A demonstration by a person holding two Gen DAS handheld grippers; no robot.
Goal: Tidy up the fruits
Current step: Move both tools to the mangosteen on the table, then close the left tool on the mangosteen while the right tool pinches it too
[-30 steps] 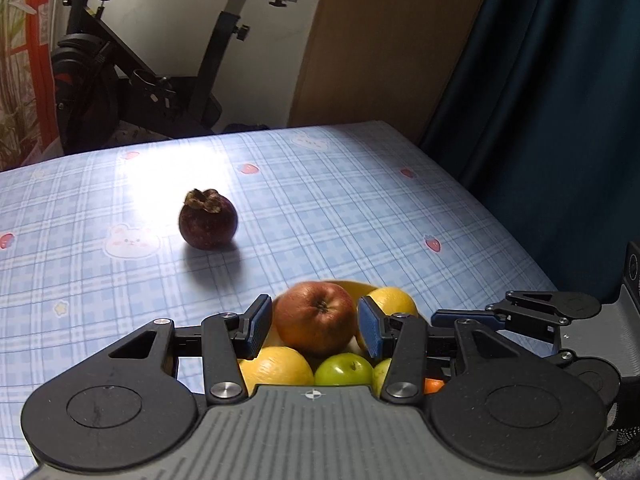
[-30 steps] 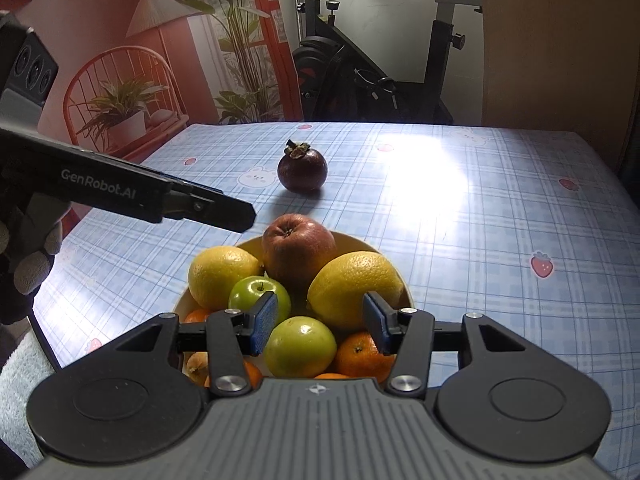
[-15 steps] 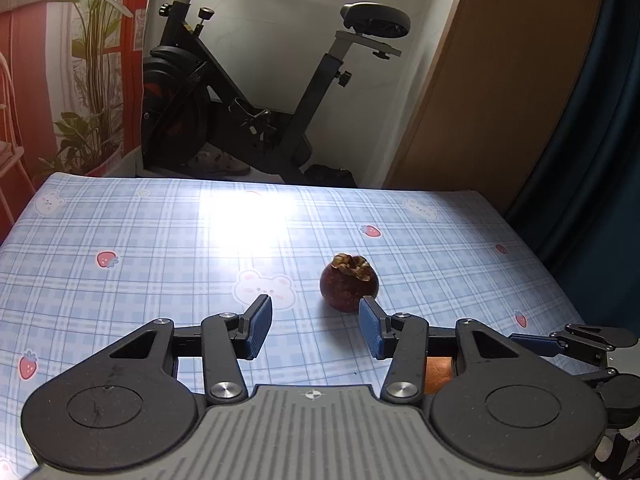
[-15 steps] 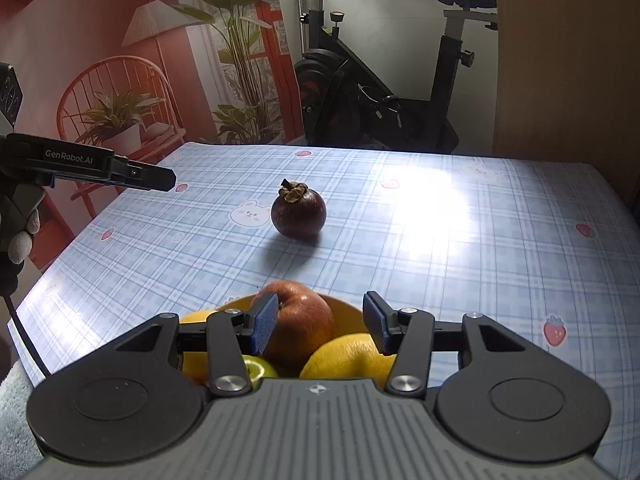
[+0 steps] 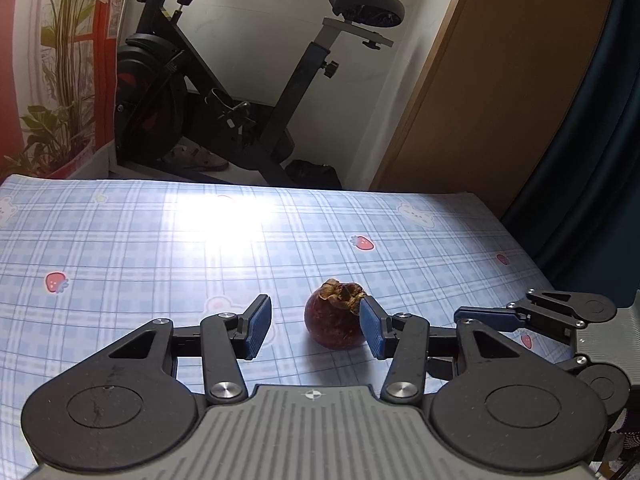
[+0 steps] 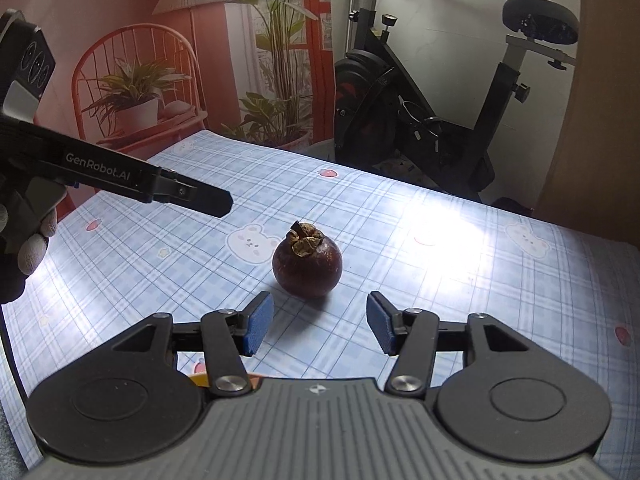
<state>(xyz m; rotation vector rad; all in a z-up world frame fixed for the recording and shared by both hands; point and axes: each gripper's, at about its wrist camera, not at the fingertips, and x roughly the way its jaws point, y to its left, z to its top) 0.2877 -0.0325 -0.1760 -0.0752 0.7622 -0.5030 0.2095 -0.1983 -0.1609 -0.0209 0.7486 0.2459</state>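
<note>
Your left gripper (image 5: 314,326) tilts downward, jaws parted and apparently gripping nothing. Your right gripper (image 6: 318,326) tilts likewise, its jaws opening, empty between. Your gloved left hand (image 6: 24,240) grips its handle.

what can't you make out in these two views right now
- Fruit bowl: only an orange-yellow sliver shows in the right wrist view, behind the right gripper body; its contents are hidden.
- Mangosteen: in the left wrist view its right side sits behind a pad of the left gripper, so contact cannot be told.
- Left gripper in the right wrist view: seen side-on, so its gap is hidden.
- Tablecloth: glare washes out the pattern.
</note>
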